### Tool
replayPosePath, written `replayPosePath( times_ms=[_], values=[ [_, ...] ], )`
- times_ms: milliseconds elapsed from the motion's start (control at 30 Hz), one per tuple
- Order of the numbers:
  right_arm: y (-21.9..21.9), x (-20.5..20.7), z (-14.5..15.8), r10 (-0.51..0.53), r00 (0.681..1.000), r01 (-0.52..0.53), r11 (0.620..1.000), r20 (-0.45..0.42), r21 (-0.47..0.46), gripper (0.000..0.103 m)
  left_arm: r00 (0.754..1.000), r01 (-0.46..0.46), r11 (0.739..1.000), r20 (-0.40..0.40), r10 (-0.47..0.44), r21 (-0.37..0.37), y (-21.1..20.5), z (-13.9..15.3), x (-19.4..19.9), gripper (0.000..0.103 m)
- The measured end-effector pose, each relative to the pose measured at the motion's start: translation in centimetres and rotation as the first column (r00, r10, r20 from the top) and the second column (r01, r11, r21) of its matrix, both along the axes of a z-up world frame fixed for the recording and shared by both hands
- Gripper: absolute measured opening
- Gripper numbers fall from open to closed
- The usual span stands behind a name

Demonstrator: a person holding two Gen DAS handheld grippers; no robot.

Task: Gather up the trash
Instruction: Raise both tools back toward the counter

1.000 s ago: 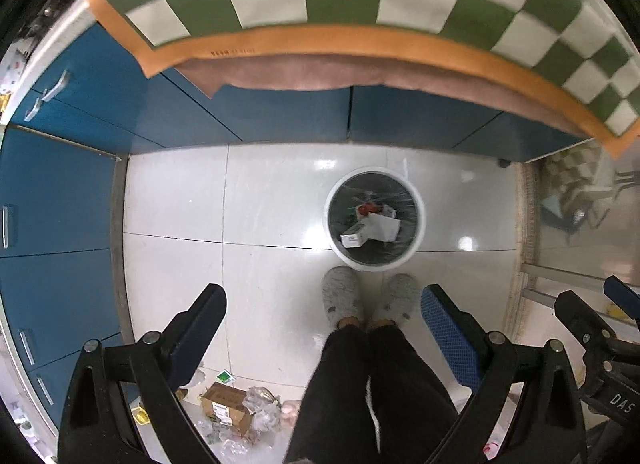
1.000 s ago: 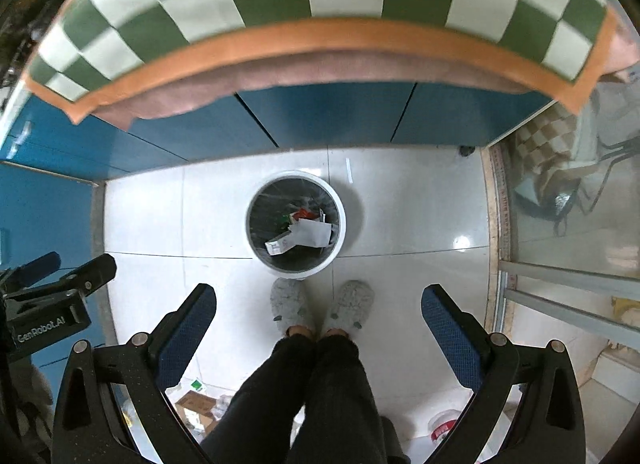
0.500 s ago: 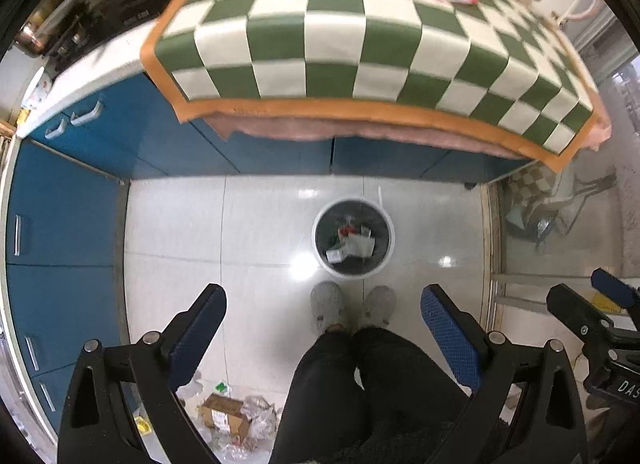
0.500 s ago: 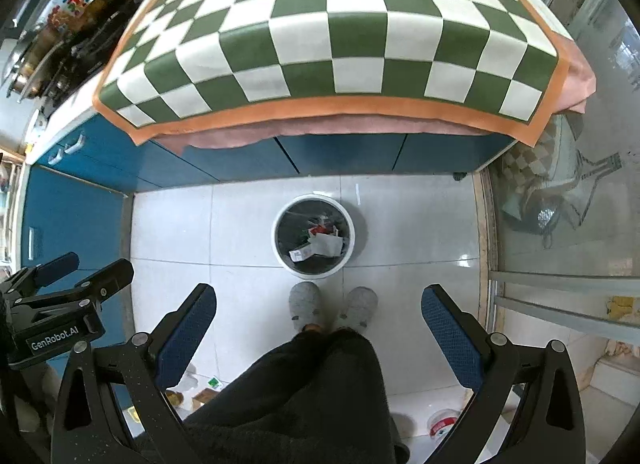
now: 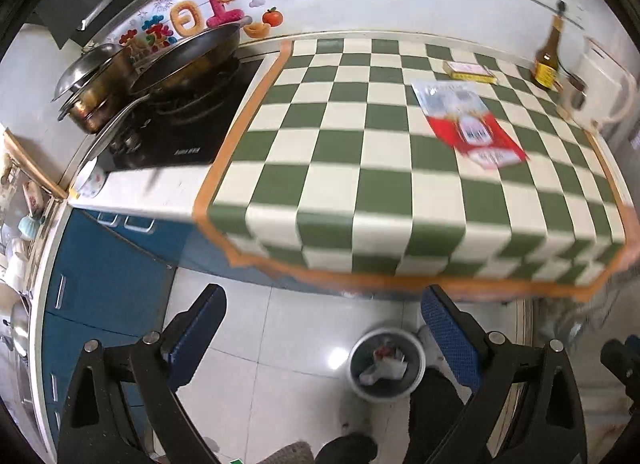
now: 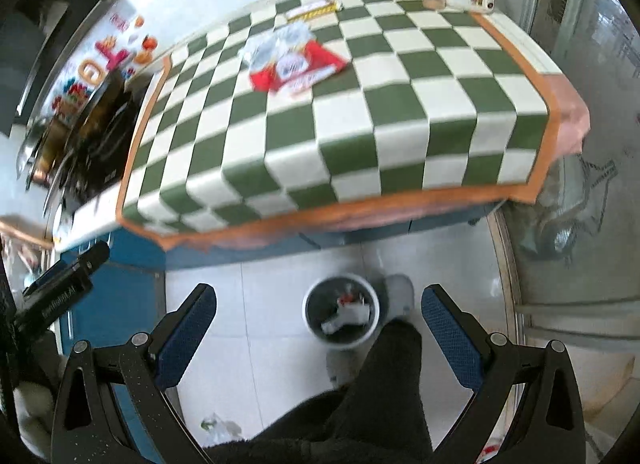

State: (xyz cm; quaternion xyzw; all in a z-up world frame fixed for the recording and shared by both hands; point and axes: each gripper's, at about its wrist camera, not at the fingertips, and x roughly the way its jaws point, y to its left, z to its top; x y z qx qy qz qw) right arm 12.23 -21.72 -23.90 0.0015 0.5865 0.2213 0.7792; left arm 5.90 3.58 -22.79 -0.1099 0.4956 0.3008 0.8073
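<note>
Both grippers, left gripper (image 5: 320,328) and right gripper (image 6: 318,324), hang with fingers wide and empty, well short of the red wrapper (image 5: 470,125) lying flat on the surface (image 5: 344,167), so a shallow pinch may slide off it.

Both grippers were black frames with silver screws and blue textured finger pads (image 5: 448,338). Left gripper (image 5: 320,334), right gripper (image 6: 316,326). Black trousers (image 6: 384,380), grey slipper (image 6: 400,294) just beside the trash bin (image 6: 341,311).
</note>
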Motion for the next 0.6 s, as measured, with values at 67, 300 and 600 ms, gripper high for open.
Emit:
replayPosePath(
  times_ms=[67, 300, 600],
  values=[
    [0.5, 3.6, -0.4, -0.005, 1.0, 0.005, 1.0, -0.002, 0.009, 0.103, 1.0, -0.016, 1.0, -0.002, 0.016, -0.02, 1.4, -0.5, 3.5, 0.1],
    [5.2, 19.5, -4.0, 0.07, 0.997, -0.068, 0.995, -0.017, 0.072, 0.05, 0.996, -0.086, 0.979, -0.048, 0.079, -0.185, 5.2, -4.3, 15.4, 0.1],
    [16.5, 37.0, -13.2, 0.276, 0.954, -0.268, 0.96, -0.113, 0.079, 0.006, 0.992, -0.124, 0.883, -0.06, 0.109, -0.452, 8.7, -11.2, 28.9, 0.098]
  ],
)
